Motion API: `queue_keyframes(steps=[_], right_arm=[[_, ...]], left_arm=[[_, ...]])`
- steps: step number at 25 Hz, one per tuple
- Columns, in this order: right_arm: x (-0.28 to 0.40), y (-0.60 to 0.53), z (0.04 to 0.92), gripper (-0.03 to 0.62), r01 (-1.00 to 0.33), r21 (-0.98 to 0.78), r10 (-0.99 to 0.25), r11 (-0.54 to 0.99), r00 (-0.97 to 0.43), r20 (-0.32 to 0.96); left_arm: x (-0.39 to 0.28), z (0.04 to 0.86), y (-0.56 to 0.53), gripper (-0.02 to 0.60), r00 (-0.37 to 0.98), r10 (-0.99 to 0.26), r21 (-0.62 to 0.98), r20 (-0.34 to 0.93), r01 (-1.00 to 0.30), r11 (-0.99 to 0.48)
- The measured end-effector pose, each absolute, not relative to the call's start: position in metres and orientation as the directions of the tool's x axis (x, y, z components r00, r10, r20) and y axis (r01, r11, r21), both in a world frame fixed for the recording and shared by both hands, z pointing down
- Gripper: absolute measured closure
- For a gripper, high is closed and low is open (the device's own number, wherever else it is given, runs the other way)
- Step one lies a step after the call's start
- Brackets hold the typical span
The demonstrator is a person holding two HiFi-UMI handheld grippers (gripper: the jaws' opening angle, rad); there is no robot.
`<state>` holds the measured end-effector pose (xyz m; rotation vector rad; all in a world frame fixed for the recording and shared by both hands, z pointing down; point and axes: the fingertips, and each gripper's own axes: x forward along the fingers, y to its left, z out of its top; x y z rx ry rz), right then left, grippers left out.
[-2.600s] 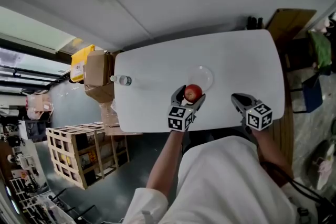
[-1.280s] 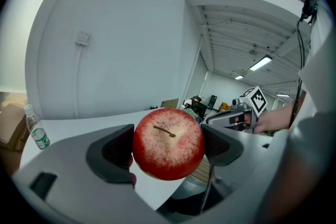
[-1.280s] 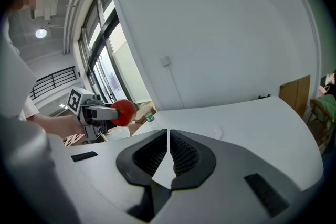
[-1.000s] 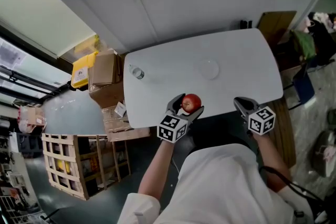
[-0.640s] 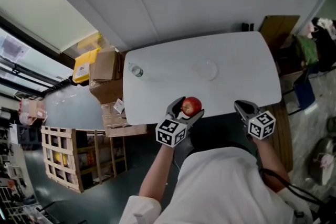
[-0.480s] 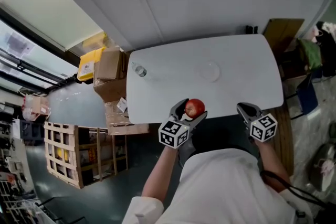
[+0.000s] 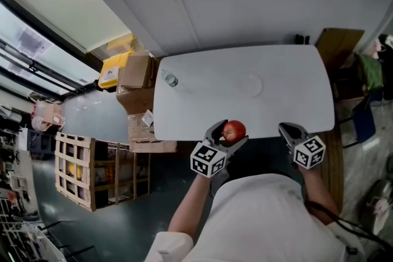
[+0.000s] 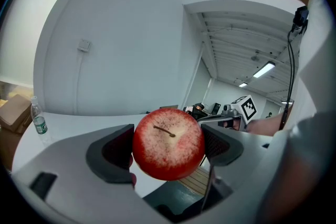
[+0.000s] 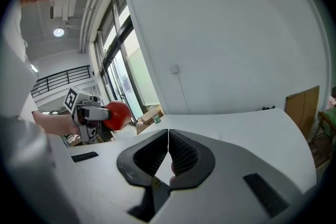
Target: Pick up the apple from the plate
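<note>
Off table's [image 7: 270, 107] near edge, left gripper [image 7: 228, 134] jaws clamping apple [image 7: 234, 130], lifted.

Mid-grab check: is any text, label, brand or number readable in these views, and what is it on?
No legible words or numbers in any view.
On the yellow box: a white label, too small to read.
On the bottle: a label band, blurred.
On the cubes of the left gripper and right gripper: square black-and-white markers, no letters.
On the apple: no sticker visible.
</note>
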<state>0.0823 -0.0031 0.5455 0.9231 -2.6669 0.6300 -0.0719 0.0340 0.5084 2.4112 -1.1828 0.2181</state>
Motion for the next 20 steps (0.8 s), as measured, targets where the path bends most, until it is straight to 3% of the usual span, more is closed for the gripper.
queue_keyframes(steps=[20], right_arm=[[0.085,-0.017,0.536,0.559,-0.627,-0.305,-0.528,0.717,-0.773,0.350]], left_arm=[[-0.072,0.499,0.021,0.184,0.623,-0.715,0.308,0.318,-0.781,-0.543]])
